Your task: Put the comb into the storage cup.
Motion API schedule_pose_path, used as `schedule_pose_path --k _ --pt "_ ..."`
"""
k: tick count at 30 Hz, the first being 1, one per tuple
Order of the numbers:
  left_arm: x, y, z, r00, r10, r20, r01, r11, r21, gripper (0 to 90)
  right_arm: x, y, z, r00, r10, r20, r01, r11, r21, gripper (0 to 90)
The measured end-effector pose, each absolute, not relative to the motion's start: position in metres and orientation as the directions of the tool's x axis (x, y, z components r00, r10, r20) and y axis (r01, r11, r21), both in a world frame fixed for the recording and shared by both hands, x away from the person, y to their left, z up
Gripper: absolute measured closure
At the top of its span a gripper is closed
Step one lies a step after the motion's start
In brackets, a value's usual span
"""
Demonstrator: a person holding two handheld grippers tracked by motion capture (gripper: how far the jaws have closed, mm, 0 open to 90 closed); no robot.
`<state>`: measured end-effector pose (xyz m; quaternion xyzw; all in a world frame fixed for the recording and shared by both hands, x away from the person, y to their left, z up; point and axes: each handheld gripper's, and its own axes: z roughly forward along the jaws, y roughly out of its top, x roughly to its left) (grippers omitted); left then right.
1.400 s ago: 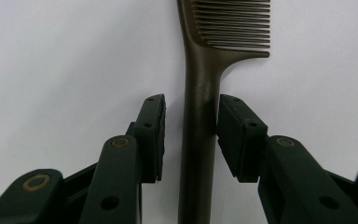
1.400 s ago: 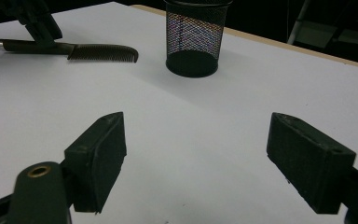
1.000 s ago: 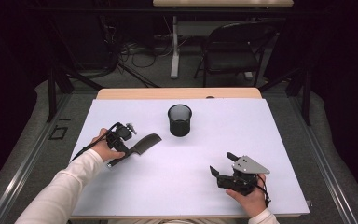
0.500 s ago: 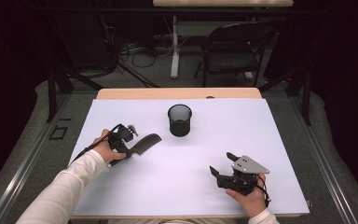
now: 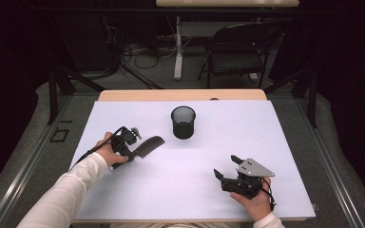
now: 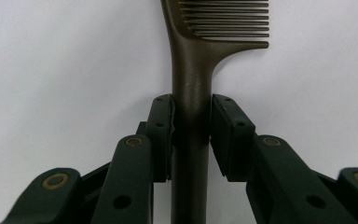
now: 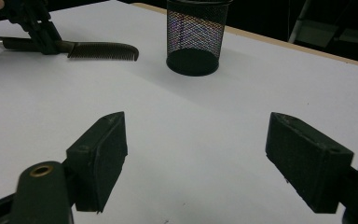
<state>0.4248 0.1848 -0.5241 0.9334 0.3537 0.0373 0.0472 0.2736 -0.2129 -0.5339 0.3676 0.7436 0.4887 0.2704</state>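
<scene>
Comb (image 6: 193, 84) clamped in left gripper (image 6: 191, 135) — unmarked handle.

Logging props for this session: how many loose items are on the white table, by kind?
Comb, held by the left gripper: 1
Black mesh cup: 1
Total: 2

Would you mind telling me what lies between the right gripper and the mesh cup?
Nothing: the stretch between the right gripper and the mesh cup is bare white table, as the high view and the right gripper view show.
</scene>
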Motion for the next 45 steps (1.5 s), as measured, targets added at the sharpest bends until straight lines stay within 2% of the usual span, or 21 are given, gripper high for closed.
schedule_pose_path --k 45 --pt "0.4267 0.1878 -0.5212 0.725 0.689 0.011 0.684 -0.721 0.112 72.3 0.2738 -0.2136 -0.5340 -0.583 0.811 -0.046 0.284 0.256 0.924 20.9"
